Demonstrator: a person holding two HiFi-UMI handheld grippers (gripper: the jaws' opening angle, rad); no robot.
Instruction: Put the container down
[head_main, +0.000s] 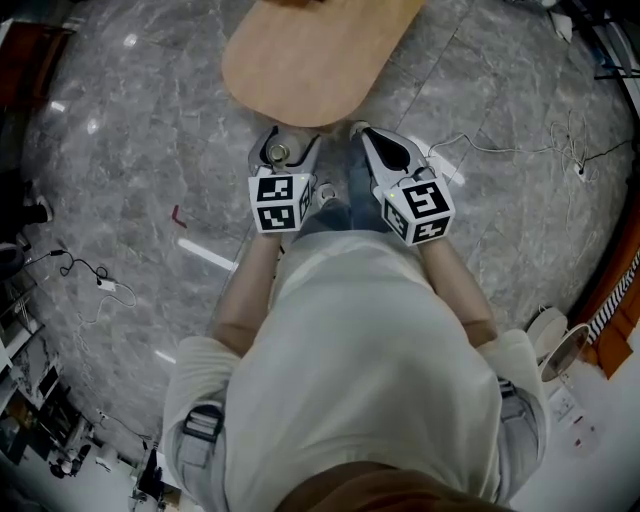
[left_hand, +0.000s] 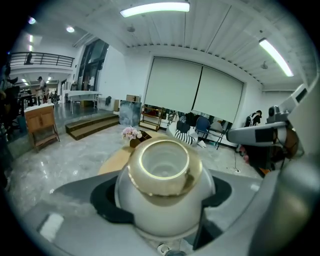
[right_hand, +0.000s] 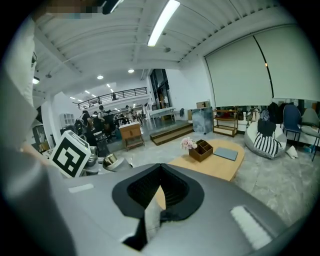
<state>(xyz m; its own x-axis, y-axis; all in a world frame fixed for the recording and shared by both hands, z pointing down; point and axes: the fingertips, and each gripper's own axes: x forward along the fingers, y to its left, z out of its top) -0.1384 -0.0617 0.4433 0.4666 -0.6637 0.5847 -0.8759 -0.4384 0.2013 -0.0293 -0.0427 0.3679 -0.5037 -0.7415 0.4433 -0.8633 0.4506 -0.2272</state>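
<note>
My left gripper (head_main: 284, 150) pinches the white, gold-rimmed jar (left_hand: 162, 195) between widely spread jaws. My right gripper (right_hand: 161, 175), just beside it, is pressed together on nothing. The oval wooden bench (head_main: 310, 50) lies straight ahead, its near edge just beyond the jar.

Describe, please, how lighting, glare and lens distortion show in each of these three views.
Head view: the fisheye curves the marble floor, which carries bright glare spots at left; corners are dark. Left gripper view: the gold-rimmed white jar looms large; the ceiling strip light is blown out. Right gripper view: another strip light is overexposed; edges vignette.
</note>
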